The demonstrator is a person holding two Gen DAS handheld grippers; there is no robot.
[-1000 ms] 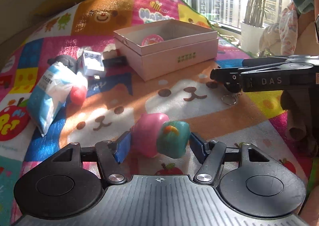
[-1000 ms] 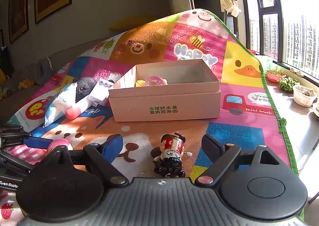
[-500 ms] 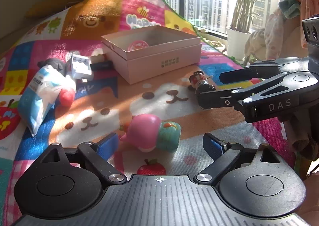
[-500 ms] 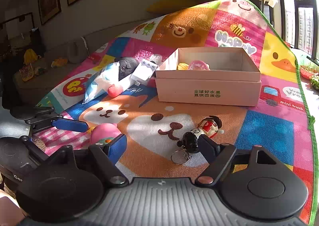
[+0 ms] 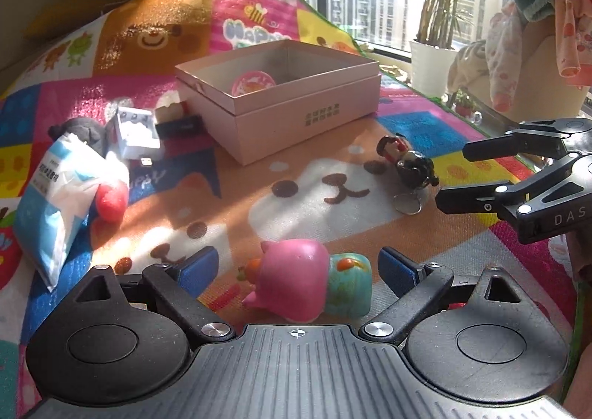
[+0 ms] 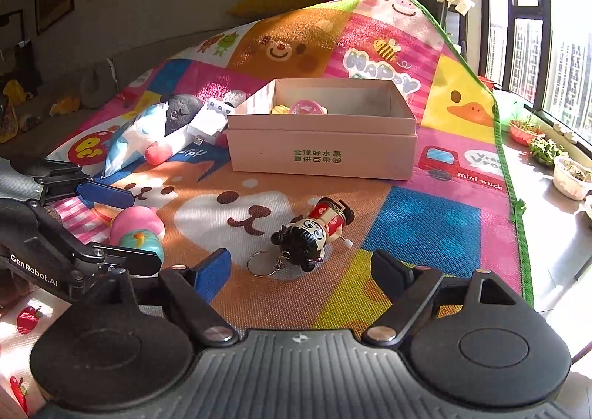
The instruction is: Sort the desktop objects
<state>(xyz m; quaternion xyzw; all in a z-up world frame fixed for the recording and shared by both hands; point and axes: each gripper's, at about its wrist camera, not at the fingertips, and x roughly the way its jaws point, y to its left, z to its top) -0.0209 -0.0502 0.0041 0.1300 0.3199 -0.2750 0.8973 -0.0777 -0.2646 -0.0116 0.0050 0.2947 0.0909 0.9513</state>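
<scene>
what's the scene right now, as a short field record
surface: colourful play mat
box: open, pink, a round pink thing and a yellow thing inside
left gripper: open, jaws have just been opening, pink and teal toy lies between them untouched
right gripper: open, doll keychain lies just ahead on the mat
left of box: blue and white bag, white charger

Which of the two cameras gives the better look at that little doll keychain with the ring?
The right wrist view: the doll keychain lies close and central, face, red body and ring clear. In the left wrist view it sits farther off to the right, smaller, its face turned away.
</scene>
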